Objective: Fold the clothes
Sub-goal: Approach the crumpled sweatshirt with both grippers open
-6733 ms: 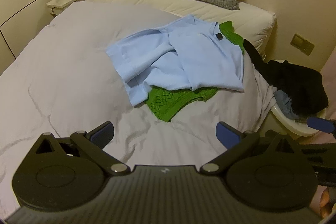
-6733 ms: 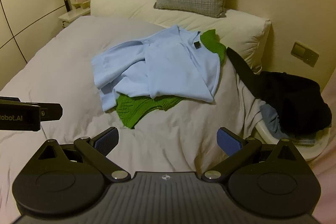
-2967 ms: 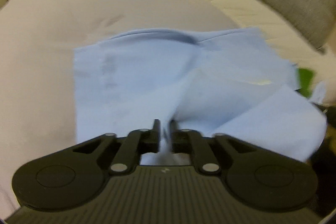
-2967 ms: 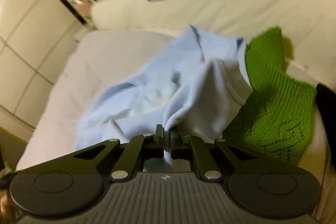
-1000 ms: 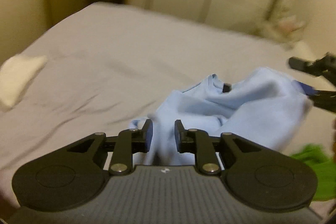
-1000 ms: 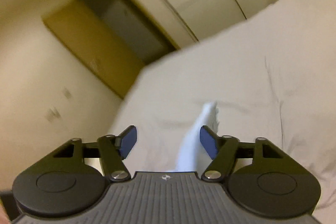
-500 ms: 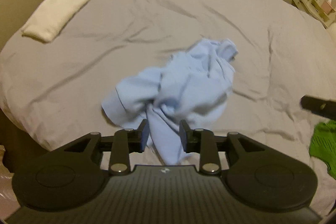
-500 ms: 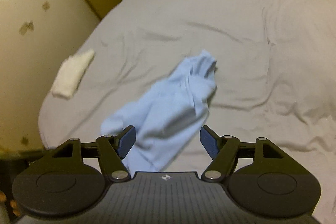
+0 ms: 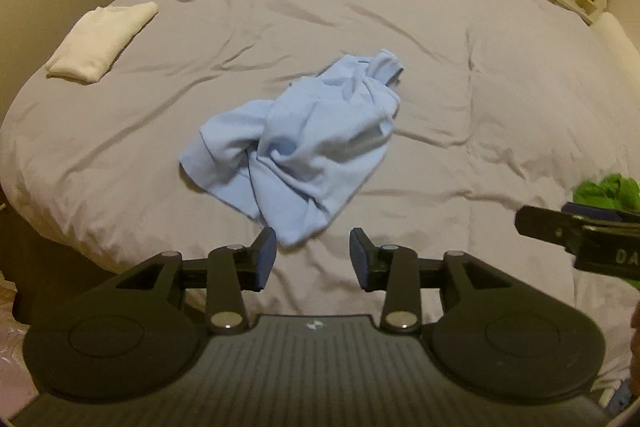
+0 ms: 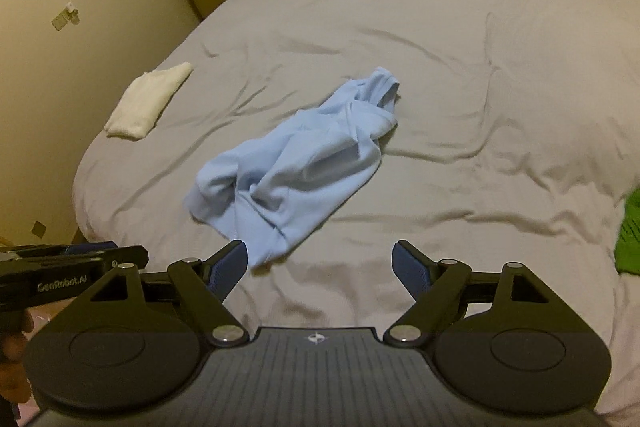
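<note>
Folded cream-white towel [image 9: 102, 41] at the left edge of the grey-sheeted bed [image 9: 500, 75]; crumpled light-blue cotton shirt [image 9: 298, 143] in a loose heap mid-bed, well apart from the towel; bright green knitted garment [image 9: 600, 191] at the right edge. Left gripper [image 9: 313, 253]: blue-padded jaws opening, nothing between them, the shirt's near hem just beyond the tips. Right gripper [image 10: 320, 263]: jaws opening wide, likewise released, shirt hem near its left pad, contact unclear.
</note>
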Tool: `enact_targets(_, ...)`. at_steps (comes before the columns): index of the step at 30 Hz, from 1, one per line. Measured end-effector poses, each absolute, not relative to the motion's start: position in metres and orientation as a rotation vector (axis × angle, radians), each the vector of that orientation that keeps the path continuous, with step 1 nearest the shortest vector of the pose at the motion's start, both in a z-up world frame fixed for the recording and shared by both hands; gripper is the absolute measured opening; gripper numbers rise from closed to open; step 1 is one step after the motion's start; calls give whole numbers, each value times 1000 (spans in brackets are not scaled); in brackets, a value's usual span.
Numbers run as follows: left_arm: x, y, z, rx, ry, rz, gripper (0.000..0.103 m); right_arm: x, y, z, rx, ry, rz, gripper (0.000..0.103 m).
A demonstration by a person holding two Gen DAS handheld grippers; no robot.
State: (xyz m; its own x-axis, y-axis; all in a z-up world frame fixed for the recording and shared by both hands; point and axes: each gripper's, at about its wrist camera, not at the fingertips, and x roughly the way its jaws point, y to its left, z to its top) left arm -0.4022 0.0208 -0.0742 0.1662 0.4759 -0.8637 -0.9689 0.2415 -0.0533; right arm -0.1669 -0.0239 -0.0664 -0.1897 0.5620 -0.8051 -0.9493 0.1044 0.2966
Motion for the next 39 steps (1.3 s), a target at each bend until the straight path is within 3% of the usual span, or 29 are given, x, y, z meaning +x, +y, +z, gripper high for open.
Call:
enact_targets(8, -410, -33, -64, -702, 833, 1202, 37, -181, -65, -59, -520, 991, 1501, 84)
enact_targets(21, -426, -51, -59, -678, 803, 1223, 43, -202, -73, -54, -562, 936, 1511, 87)
enact_targets(29, -441, -19, -68, -662, 819, 1181, 43, -218, -48, -61, -554, 938, 1476, 88)
enact_targets(39, -476, 82, -84, -592, 885, 1042, 44, -249, 24, -81, -497, 999, 1331, 88)
